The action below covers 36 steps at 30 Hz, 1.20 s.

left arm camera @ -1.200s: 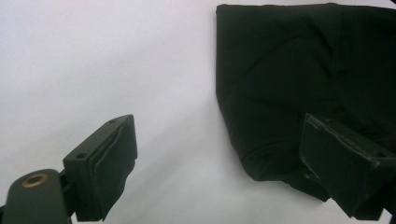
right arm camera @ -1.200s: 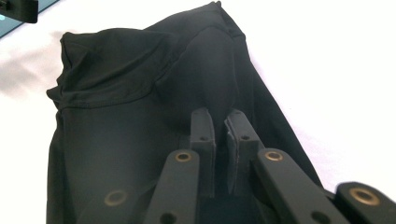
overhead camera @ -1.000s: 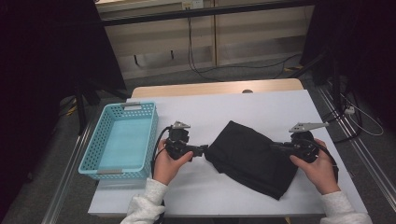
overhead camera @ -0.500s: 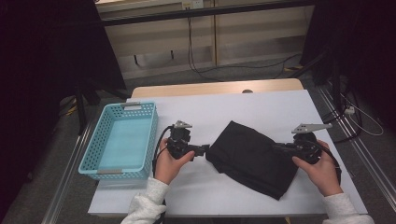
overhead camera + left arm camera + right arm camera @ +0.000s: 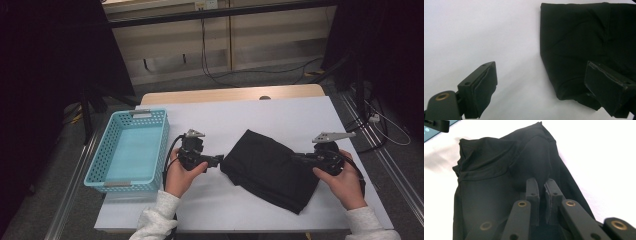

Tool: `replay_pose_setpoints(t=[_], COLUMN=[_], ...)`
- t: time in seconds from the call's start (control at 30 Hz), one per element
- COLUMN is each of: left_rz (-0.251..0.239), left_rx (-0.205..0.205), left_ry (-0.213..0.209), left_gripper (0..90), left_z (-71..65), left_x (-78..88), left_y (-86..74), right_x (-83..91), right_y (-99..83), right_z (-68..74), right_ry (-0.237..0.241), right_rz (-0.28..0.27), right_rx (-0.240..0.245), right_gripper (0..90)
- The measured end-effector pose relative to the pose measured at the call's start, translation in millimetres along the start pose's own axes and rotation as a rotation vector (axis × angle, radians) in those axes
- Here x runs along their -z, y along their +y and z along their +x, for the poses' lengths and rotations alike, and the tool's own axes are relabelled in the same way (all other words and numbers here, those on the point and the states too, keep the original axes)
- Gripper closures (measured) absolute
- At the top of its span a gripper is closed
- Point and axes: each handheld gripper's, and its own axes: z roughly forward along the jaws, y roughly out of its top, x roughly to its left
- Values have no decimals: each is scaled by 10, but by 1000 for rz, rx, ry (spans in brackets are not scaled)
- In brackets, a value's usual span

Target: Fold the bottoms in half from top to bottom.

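Surface: white tabletop (image 5: pixel 250 120), dark room behind.
Garment: folded black cloth (image 5: pixel 270 167) at table centre, long axis running 10 to 4 o'clock.
Right gripper (image 5: pixel 542 188): jaws nearly closed, pinching a raised fold at the cloth's 3 o'clock edge.
Left gripper (image 5: pixel 544 82): jaws wide apart, straddling the cloth's 9 o'clock corner, not pressing.
Basket: turquoise perforated plastic basket (image 5: pixel 107 150) at 9 o'clock, nothing inside.
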Motion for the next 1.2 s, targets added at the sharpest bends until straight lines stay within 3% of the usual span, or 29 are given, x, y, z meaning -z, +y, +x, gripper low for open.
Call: replay_pose_setpoints(t=[0.57,1.0,1.07,1.2], left_rz=[5,7,8,11], left_rx=[-3,-17,-23,-25], left_ry=[-3,-22,-25,-29], left_gripper=[113,113,113,113], left_z=[-26,-91,-95,-109], left_x=[-38,-102,-115,-132], left_y=[12,62,64,72], right_x=[107,215,268,308], right_y=[9,-110,-144,-160], right_z=[-5,-56,-84,-84], right_ry=[1,-37,-33,-42], right_rz=[-21,24,16,19], right_rx=[-3,-24,-44,-38], right_gripper=[832,832,832,832])
